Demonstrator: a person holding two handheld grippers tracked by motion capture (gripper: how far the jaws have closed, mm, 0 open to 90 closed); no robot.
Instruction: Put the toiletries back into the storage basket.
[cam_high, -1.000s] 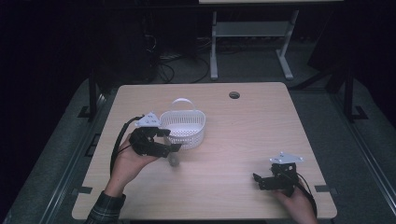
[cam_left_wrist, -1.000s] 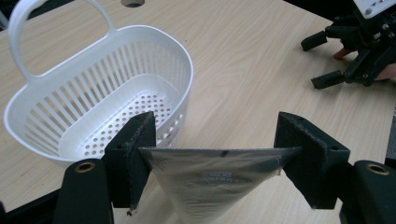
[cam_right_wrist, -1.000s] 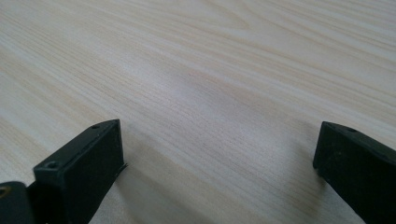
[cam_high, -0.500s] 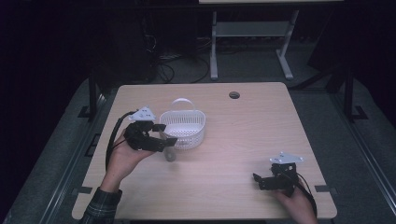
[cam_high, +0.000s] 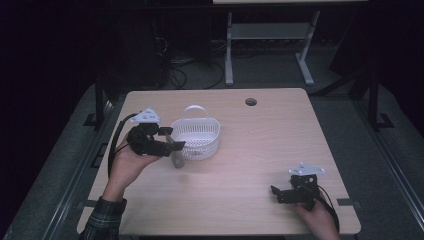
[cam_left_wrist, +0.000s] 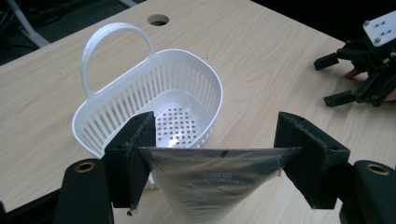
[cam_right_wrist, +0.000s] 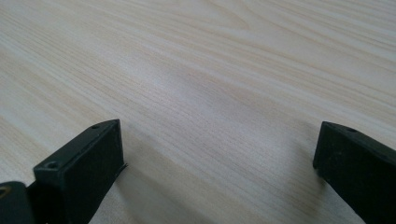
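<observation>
One slotted white plastic basket (cam_left_wrist: 154, 93)

Pouch (cam_left_wrist: 212, 179) in claw (cam_left_wrist: 215, 154) (beside basket (cam_left_wrist: 154, 98))

The left hand-held gripper (cam_high: 172, 141) is raised, its jaws clamped on something, while the right hand-held gripper (cam_high: 276, 193) sits low, jaws spread wide.

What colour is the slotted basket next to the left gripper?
White, walls and handle alike: the basket shows best in the left gripper view, just beyond the left gripper.
</observation>
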